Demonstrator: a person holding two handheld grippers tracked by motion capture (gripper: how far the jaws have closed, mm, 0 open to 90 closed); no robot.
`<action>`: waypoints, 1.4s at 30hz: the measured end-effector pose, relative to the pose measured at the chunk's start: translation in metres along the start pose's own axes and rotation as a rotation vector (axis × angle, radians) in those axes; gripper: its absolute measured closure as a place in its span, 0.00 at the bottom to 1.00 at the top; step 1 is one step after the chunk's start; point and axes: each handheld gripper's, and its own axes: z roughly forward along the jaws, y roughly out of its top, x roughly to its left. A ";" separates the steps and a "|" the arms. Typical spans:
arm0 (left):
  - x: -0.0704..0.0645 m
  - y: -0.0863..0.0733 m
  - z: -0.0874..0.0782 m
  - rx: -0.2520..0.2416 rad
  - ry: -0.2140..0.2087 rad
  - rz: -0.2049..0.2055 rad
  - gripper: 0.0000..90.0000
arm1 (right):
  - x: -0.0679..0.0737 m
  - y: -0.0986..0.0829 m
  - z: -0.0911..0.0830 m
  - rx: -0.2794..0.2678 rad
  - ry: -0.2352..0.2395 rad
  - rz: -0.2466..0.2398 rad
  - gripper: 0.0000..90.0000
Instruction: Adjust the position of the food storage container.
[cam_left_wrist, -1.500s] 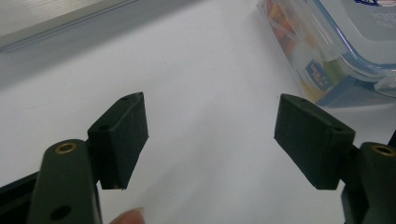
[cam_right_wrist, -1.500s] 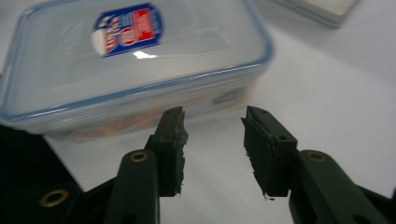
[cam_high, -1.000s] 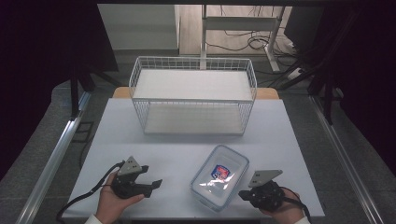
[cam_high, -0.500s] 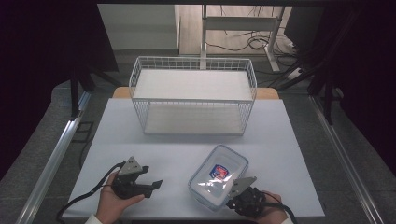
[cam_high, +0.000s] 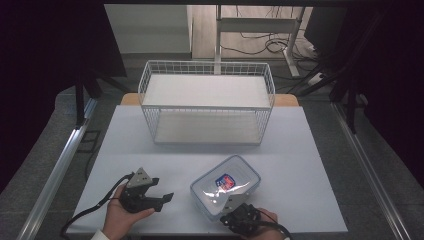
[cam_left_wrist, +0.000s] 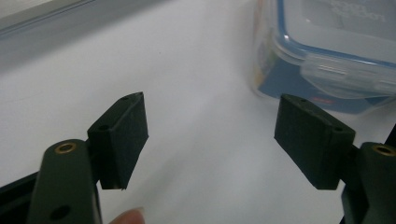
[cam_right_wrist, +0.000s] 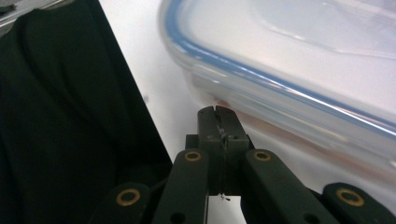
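A clear plastic container (cam_high: 226, 186) with a blue-sealed lid and a red and blue label lies on the white table (cam_high: 300, 150) near its front edge. My left gripper (cam_high: 161, 190) rests in a hand just left of it, jaws wide open with nothing between them. In the left gripper view the container (cam_left_wrist: 327, 46) lies ahead and right of the open left gripper (cam_left_wrist: 210, 105). My right gripper (cam_high: 231, 209) sits at the container's near side. In the right gripper view the right gripper (cam_right_wrist: 217, 113) is shut on nothing, its tips just short of the container (cam_right_wrist: 289, 56) wall.
A white wire basket (cam_high: 207, 125) stands across the back half of the table with its open side up. Metal rails run along both sides of the table, and dark floor lies below the front edge (cam_right_wrist: 56, 116).
My right gripper has moved left along the front edge, from the container's right corner to its near side. The left gripper and the container have stayed put.
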 end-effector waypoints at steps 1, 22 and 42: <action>0.000 0.000 0.000 -0.002 0.003 0.002 0.28 | 0.006 0.007 0.008 -0.007 -0.014 0.004 0.99; 0.007 -0.001 -0.005 -0.016 0.011 -0.013 0.28 | 0.015 0.036 0.007 -0.118 0.006 -0.020 0.99; 0.008 -0.001 -0.005 -0.013 0.013 -0.020 0.28 | -0.115 -0.015 -0.073 -0.236 -0.321 0.285 0.99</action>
